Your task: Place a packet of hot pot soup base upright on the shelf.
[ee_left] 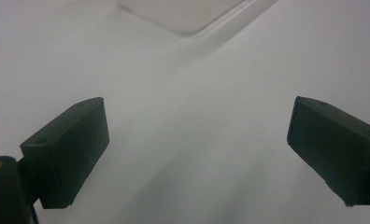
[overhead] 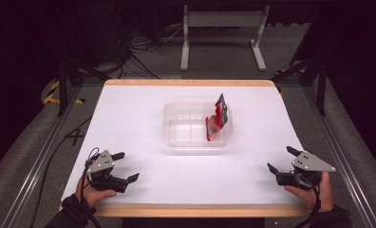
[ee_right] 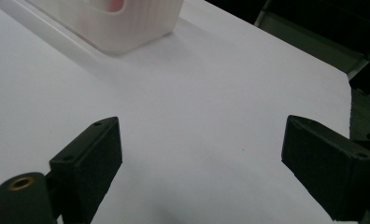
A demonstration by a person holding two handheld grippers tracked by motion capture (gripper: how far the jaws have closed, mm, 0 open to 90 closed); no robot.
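High view: white table (overhead: 129, 118) with wooden edging, clear plastic container (overhead: 195, 128) at centre, well apart from both grippers. Red and black packet (overhead: 218, 118) inside container, leaning upright against right-hand wall, top corner above rim. Contents of packet too small to read

Left gripper (overhead: 127, 166) at near-left corner of table, held in left hand (overhead: 95, 194), grey three-cornered plate on top, fingers spread wide, nothing between them. Right gripper (overhead: 282, 159) at near-right corner, held in right hand (overhead: 314, 192), fingers likewise spread wide and empty. Both pointed roughly inward toward table centre

Left gripper view: two black fingers (ee_left: 68, 154) far apart over bare white table surface; corner of container (ee_left: 183, 18) at top, blurred

Right gripper view: black fingers (ee_right: 87, 163) far apart, white surface between; rounded corner of container (ee_right: 127, 28) at upper left, faint red showing through wall; table edge and dark floor at upper right

Beyond table: grey metal stand (overhead: 221, 33), cables on floor (overhead: 138, 57)
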